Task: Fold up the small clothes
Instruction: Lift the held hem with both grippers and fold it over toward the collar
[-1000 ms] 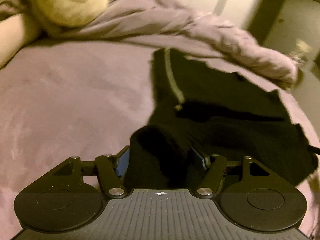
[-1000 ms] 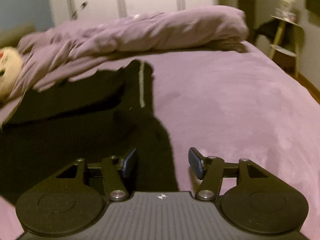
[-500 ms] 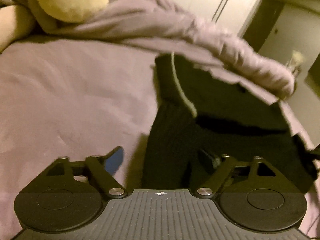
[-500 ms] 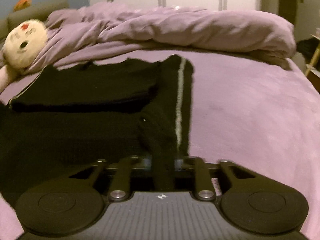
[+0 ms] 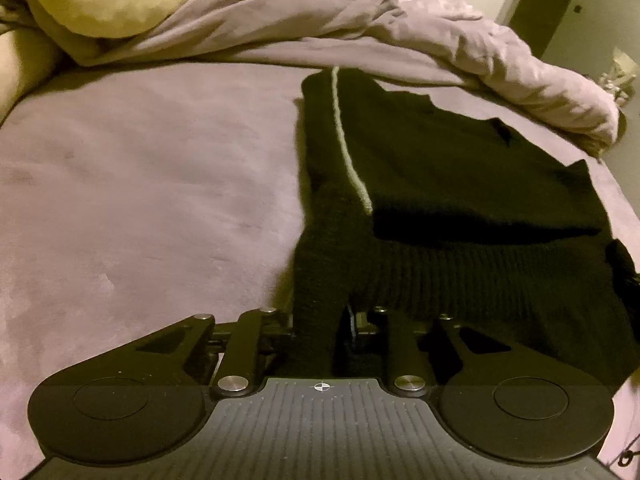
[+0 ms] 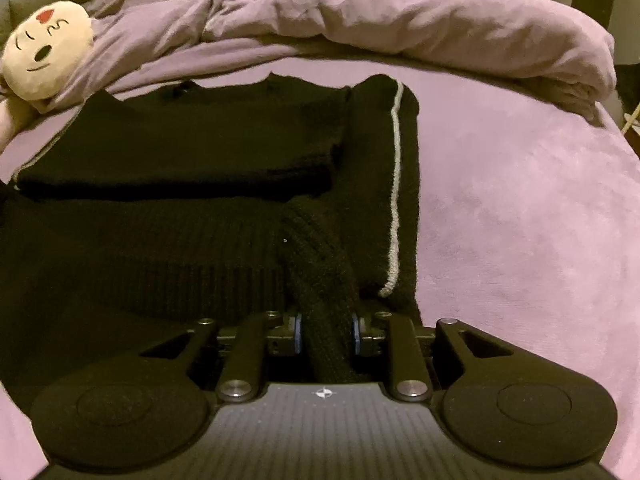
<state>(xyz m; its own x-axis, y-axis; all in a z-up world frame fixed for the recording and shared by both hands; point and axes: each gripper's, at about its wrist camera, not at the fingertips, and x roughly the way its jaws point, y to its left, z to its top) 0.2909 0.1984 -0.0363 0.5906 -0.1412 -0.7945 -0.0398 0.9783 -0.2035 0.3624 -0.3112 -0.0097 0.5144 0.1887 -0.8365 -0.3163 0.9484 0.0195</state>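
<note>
Pinching black sweater (image 6: 168, 184) hem: right hand-held gripper (image 6: 326, 334); left hand-held gripper (image 5: 320, 332) closing on it; sleeves run lengthwise.

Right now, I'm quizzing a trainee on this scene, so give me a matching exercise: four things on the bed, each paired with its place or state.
Things:
1. black sweater
2. plush toy
3. purple duvet
4. pale stripe

Places or states:
A. bunched along the far side
B. runs down a sleeve
C. lies partly folded on the bed
D. cream face peeking from under the bedding

Pairs: 1-C, 2-D, 3-A, 4-B.
</note>
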